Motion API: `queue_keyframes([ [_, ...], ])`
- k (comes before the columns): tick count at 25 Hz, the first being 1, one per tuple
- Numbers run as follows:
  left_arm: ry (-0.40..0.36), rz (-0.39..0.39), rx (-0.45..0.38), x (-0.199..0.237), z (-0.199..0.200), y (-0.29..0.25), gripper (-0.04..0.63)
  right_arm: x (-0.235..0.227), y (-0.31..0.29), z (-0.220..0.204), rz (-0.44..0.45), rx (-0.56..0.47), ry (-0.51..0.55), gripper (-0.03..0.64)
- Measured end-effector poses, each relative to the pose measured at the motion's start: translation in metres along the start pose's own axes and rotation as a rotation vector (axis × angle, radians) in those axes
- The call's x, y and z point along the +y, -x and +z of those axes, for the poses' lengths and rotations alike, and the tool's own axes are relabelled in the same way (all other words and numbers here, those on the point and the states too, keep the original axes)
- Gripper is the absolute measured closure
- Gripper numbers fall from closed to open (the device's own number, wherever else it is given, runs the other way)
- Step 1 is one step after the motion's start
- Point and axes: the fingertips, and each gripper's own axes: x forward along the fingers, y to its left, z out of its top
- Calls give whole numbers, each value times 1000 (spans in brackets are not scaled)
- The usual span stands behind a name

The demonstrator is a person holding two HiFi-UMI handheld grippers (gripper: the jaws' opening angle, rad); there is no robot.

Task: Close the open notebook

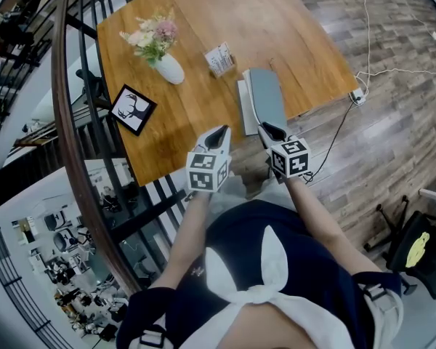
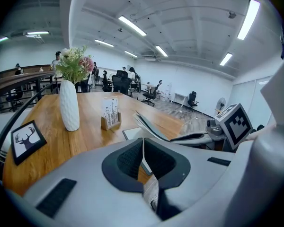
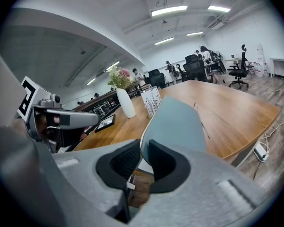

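Right gripper view: right gripper jaws clamped on raised grey-blue cover of notebook, desk beneath; left gripper jaws pressed together, empty.

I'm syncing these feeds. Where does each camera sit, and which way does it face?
Head view: on the person's head, looking steeply down at the table; shows torso, forearms, left gripper, right gripper.
Left gripper view: on the left gripper, looking along its shut jaws across the table; right gripper at right.
Right gripper view: on the right gripper, looking along jaws clamped on the notebook; left gripper at left.
Shared: all three show the vase and notebook.
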Motion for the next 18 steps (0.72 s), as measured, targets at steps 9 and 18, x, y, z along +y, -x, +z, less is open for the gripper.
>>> queue_keyframes([
  [9,1,-7,10,2,1,-1,569,6,-10,-6,6,42,30,563],
  [18,13,-10,16,8,-5,-3,569,8,-26,-19,10,81,56,561],
])
